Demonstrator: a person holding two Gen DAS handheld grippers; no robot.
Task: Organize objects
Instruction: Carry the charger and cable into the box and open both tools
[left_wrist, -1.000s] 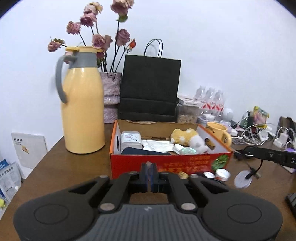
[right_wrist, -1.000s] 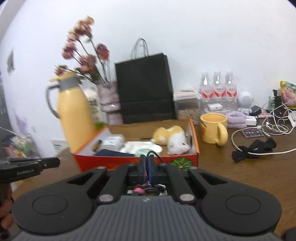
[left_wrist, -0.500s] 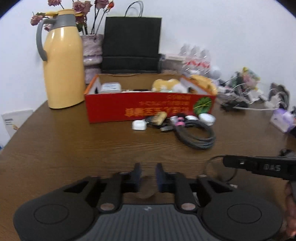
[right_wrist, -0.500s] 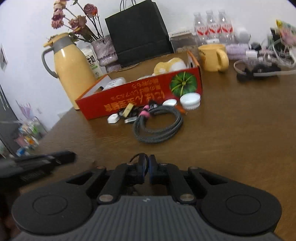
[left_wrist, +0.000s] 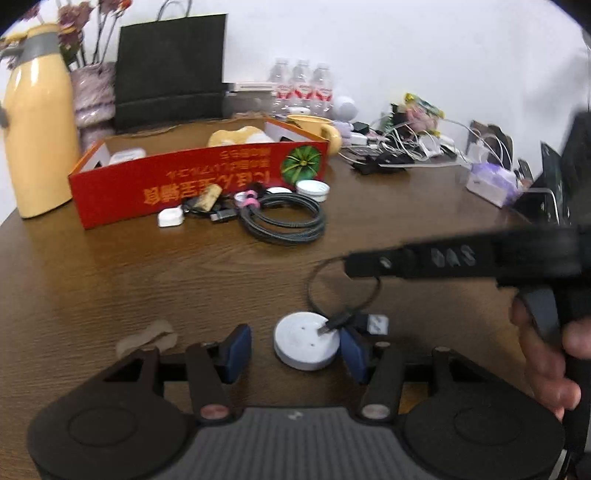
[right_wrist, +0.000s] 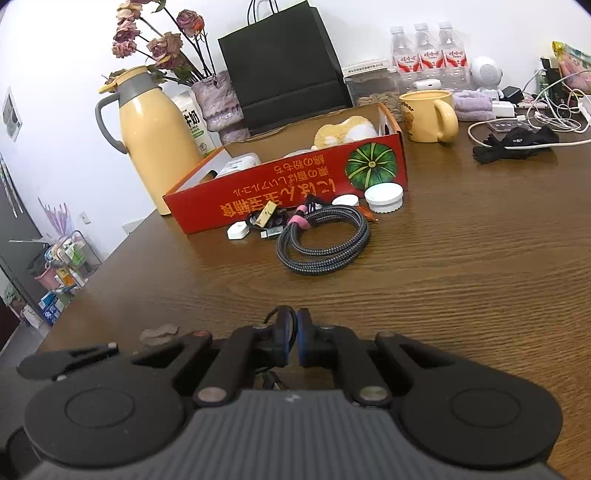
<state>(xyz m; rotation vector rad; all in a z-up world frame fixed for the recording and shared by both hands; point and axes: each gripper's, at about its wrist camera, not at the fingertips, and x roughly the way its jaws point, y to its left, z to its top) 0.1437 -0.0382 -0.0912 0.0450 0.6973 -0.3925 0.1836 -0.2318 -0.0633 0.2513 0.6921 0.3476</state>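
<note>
My left gripper (left_wrist: 295, 349) is open low over the table, its blue pads on either side of a white round disc (left_wrist: 306, 345). My right gripper (right_wrist: 296, 338) is shut on a thin black cable (left_wrist: 343, 286); in the left wrist view its fingers (left_wrist: 373, 264) hold the cable loop above the disc, with the cable's plug resting on the disc. A red cardboard box (right_wrist: 295, 181) with a plush toy and small items stands further back. A coiled braided cable (right_wrist: 323, 240), a white lid (right_wrist: 383, 197) and small white pieces lie in front of it.
A yellow thermos (right_wrist: 155, 136), a flower vase, a black paper bag (right_wrist: 284, 62), water bottles and a yellow mug (right_wrist: 430, 116) stand behind the box. Tangled chargers and cables (left_wrist: 413, 147) lie at the far right. A scrap of tape (left_wrist: 147, 338) lies by my left finger.
Both grippers have pulled back from the box and dropped toward the near table. My left gripper has opened wide around the white disc. My right gripper stays shut on the black cable.
</note>
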